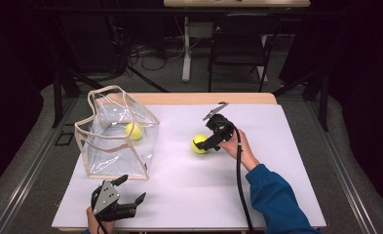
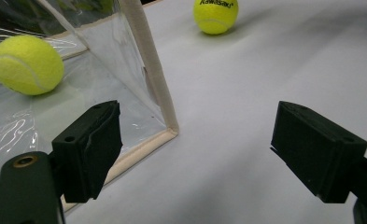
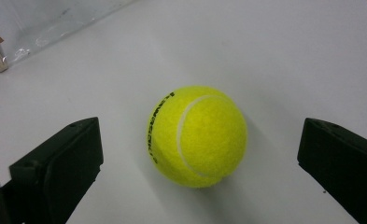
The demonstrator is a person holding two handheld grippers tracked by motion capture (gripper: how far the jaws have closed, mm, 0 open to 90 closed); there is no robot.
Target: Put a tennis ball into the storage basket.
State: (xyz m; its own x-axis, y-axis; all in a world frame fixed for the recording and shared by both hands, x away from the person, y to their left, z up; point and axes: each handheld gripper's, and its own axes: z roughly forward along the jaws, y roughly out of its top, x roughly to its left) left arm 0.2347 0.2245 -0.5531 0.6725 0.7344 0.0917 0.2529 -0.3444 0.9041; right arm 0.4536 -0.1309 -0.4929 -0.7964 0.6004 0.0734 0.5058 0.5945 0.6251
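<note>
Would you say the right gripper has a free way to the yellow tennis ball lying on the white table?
Probably yes: the right gripper has open jaws either side of the yellow tennis ball, with nothing between.

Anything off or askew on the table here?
Nothing stands out. The clear bag stands upright with one ball inside; the other ball sits on the table between the open right tongs. No spill, no damage.
</note>
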